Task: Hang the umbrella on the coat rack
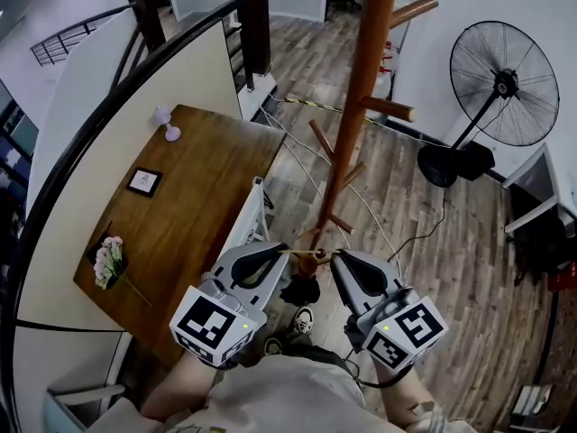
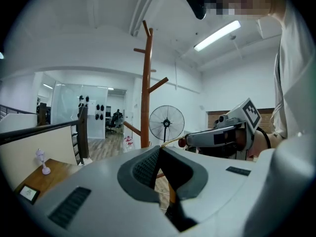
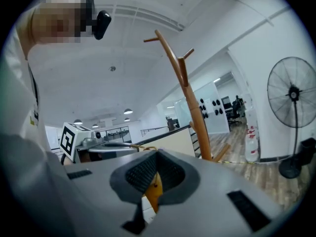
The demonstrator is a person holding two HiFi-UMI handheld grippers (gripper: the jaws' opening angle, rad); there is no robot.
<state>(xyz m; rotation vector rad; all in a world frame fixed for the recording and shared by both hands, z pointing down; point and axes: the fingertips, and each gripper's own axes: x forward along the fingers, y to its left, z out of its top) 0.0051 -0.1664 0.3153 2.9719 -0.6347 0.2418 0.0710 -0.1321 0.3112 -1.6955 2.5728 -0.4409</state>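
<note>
A small folded black umbrella (image 1: 301, 290) with a brown wooden handle (image 1: 308, 262) hangs below my two grippers. Its thin tan strap loop (image 1: 305, 252) is stretched between them. My left gripper (image 1: 285, 252) is shut on one end of the loop and my right gripper (image 1: 335, 256) on the other. In the left gripper view the strap (image 2: 170, 142) runs from the shut jaws (image 2: 160, 148) towards the right gripper. The right gripper view shows the handle (image 3: 154, 191) just under the shut jaws (image 3: 157, 152). The wooden coat rack (image 1: 361, 88) stands right behind, with pegs at several heights.
A wooden table (image 1: 194, 197) at the left carries a picture frame (image 1: 144, 180), flowers (image 1: 108, 260) and a small lilac ornament (image 1: 167, 124). A black standing fan (image 1: 500, 84) is at the right, its cable across the floor. A dark handrail (image 1: 108, 106) curves along the left.
</note>
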